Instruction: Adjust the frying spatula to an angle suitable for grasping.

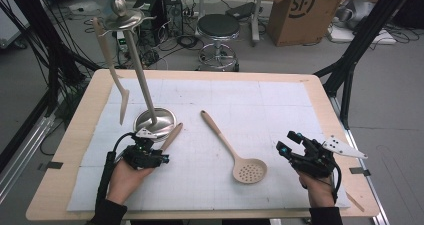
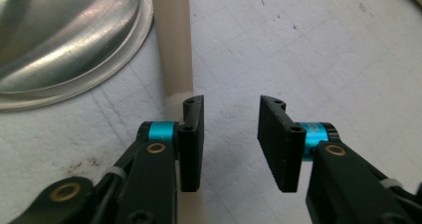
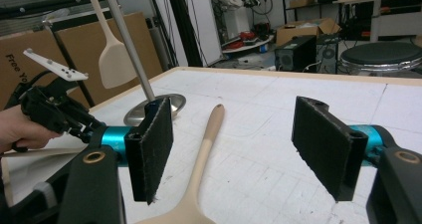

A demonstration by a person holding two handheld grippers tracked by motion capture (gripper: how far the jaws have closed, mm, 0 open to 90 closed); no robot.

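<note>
1. Beige and slim, the wooden handle lies on the white mat right beside the left gripper, running up past the rim of the steel base.
2. We see the left fingers standing partly apart with bare mat between them; the handle sits just outside the left-hand finger, touching or very nearly touching its outer face, so nothing is held.
3. From above, the left gripper rests low on the surface, close to the near edge of the round base, with the handle slanting away from it.
4. Up from that base rises a tilted metal pole to a top dish, and a pale spatula hangs off that dish.
5. Over to the middle of the mat: a slotted wooden spoon lies flat, its bowl toward us, well apart from both hands.
6. The right gripper hovers at the right of the mat, and in its own view the right fingers are wide apart, gripping nothing; the spoon's handle lies on the mat beyond the gap.
</note>
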